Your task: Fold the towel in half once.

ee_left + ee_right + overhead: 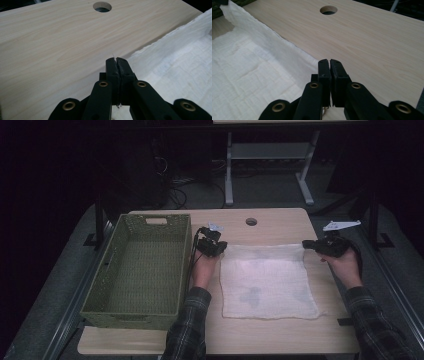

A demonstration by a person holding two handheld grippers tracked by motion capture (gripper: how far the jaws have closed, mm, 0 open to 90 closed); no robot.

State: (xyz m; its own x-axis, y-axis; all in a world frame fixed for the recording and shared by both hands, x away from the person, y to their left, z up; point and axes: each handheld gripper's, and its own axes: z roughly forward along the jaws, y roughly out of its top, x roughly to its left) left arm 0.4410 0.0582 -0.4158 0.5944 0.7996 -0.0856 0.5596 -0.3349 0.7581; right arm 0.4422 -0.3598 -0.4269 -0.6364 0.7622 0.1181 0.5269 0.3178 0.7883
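Cloth (267, 280): flat on bench (280, 225), right of basket (142, 270). L gripper (216, 245), R gripper (314, 245): at far corners, jaws shut, corner grip unclear. Risk: thin pinch slipping, cloth dropping when lifted.

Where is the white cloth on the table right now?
In the high view, the white cloth lies flat on the table, right of the green basket, between the two grippers.

The right gripper (329, 65) pinches the white cloth's (257, 75) corner — fingers (323, 72) closed — above the wooden table (367, 42).
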